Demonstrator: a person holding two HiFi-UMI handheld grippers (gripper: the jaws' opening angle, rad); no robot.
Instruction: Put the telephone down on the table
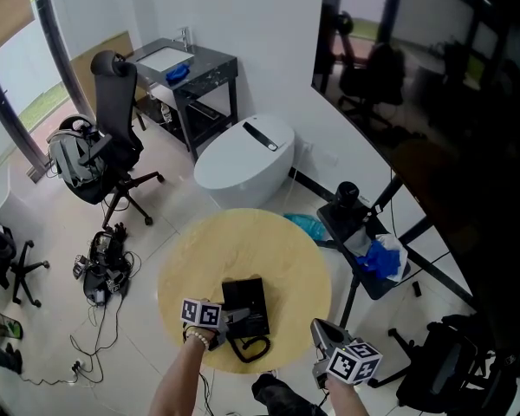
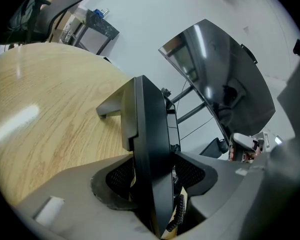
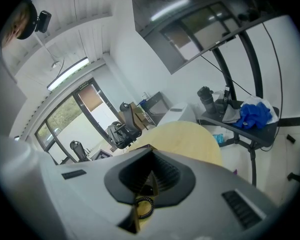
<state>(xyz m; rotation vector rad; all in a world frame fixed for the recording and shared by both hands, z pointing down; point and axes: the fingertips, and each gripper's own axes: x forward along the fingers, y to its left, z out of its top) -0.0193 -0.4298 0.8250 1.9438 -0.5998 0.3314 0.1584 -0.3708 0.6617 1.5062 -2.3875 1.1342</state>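
Note:
A black desk telephone (image 1: 245,306) lies on the round wooden table (image 1: 243,241) near its front edge, its coiled cord (image 1: 251,349) looping toward me. My left gripper (image 1: 234,317) reaches in from the left. In the left gripper view the phone's body (image 2: 150,134) stands between the jaws of the left gripper (image 2: 152,171). A thin gap shows beside the left pad (image 2: 121,176), so the pads are not pressing. My right gripper (image 1: 319,326) hovers off the table's front right edge, pads together and empty (image 3: 150,176).
A white toilet (image 1: 243,159) stands behind the table. A black office chair (image 1: 113,137) with a grey backpack (image 1: 69,154) is at the far left, and cables (image 1: 104,271) lie on the floor. At the right is a black stand (image 1: 368,280) carrying a blue cloth (image 1: 383,258).

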